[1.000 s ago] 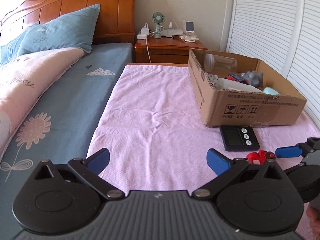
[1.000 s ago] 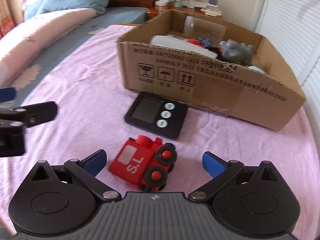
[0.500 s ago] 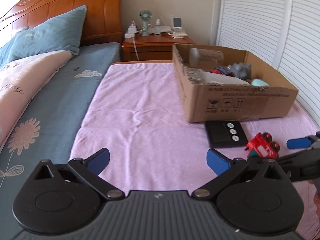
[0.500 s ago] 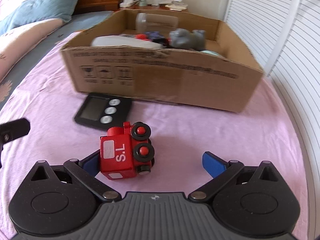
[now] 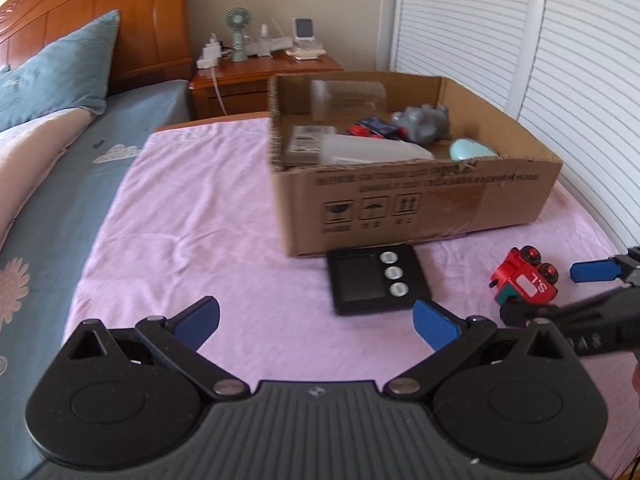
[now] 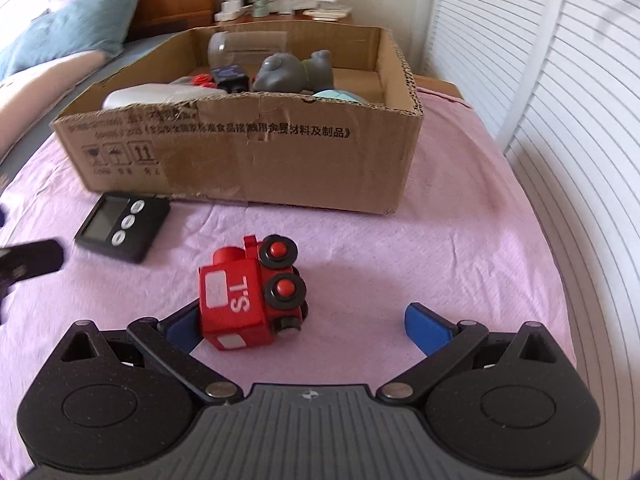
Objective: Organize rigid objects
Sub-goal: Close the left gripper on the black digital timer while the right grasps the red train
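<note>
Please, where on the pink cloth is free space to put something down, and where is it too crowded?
Free: the wide cloth left of the box, up to the blue sheet, and the strip between the box and the white doors. Crowded: in front of the box, with the timer, the toy train and the right gripper.

Pink cloth (image 5: 192, 220) left of cardboard box (image 5: 420, 204) open; timer (image 5: 376, 276) lies against box front.

The left gripper (image 5: 316, 322) hovers over the pink cloth (image 5: 192, 232), jaws spread wide, nothing between them. At 1 o'clock lies the black timer (image 5: 376, 278), touching the cardboard box (image 5: 416, 204). At 3 o'clock the red toy train (image 5: 522, 278) lies tipped, between the right gripper's fingers (image 5: 592, 271).
</note>
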A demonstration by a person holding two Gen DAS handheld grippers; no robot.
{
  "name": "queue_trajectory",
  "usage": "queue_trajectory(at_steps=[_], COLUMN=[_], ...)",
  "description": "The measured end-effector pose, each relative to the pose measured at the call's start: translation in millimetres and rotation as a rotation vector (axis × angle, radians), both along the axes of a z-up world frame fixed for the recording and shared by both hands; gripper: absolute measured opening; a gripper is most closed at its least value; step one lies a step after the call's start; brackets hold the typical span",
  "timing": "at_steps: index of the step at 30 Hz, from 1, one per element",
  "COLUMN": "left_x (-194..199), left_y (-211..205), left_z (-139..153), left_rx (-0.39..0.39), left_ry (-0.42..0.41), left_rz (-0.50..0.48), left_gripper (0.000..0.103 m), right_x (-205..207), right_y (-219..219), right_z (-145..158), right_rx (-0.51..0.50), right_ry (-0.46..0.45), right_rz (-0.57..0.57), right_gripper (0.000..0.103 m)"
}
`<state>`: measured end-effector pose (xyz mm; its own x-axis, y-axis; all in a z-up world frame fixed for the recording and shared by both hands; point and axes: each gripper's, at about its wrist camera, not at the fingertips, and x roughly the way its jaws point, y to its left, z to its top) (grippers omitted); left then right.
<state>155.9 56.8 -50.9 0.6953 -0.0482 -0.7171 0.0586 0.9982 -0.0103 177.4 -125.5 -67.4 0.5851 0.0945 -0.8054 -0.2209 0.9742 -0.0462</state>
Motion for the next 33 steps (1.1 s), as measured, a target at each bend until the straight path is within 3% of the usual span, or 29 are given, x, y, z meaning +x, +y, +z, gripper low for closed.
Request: queue_trajectory(at_steps=[10, 19, 21, 25, 33], left_x=[31, 38, 39, 33, 30], left_y=[-26, -34, -34, -39, -36], left_z=[-26, -29, -28, -23, -21], left_rx=[-0.026, 0.000, -0.002, -0.003, -0.002], left_ry=[0.078, 0.027, 0.024, 0.002, 0.008], left_rz=[-0.001, 0.033, 0.039, 0.011, -0.002], left_gripper=[0.102, 0.102, 0.099, 0.071, 0.071], right_x=[-5, -8, -8, -10, -11], right_y=[-6, -8, -8, -9, -8], right_z=[-1, -1, -1, -2, -2], right_rx=[0.012, 0.016, 0.017, 0.020, 0.027], right_ry=[-0.030, -0.042, -0.045, -0.056, -0.060], right_rz=[0.071, 0.087, 0.090, 0.095, 0.142], right_gripper=[0.103, 0.103, 0.103, 0.103, 0.103])
